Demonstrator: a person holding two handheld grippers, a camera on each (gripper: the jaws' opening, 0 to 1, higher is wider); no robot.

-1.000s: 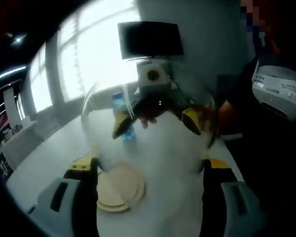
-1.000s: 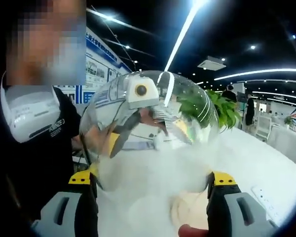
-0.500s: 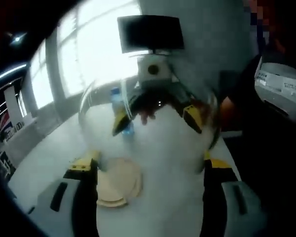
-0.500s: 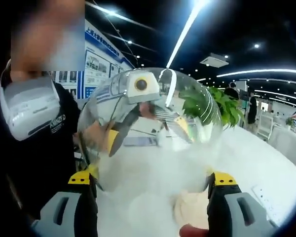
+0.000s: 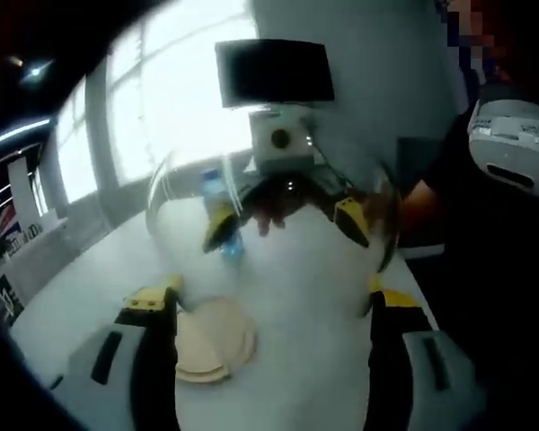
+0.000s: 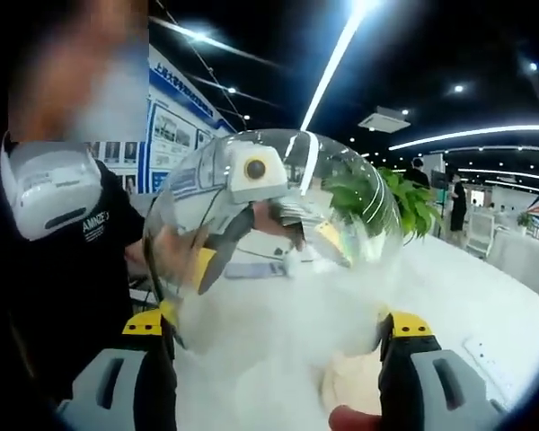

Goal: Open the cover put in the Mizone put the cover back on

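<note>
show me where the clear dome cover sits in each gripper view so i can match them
Left gripper view: the clear dome cover sits in the centre, between the left gripper jaws, with the right gripper seen through it.
Right gripper view: the cover is in the centre, between the right gripper jaws.
Shared landmark: the round wooden base on the white table, below the cover.

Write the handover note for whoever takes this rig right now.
Left gripper and right gripper: both shut on the clear glass dome cover, held together in the air above the white table.
Round pale wooden base lies bare on the table.
Blue-capped Mizone bottle stands behind it.
Done: cover is off.
Left: bottle onto the base, then cover back on.
</note>
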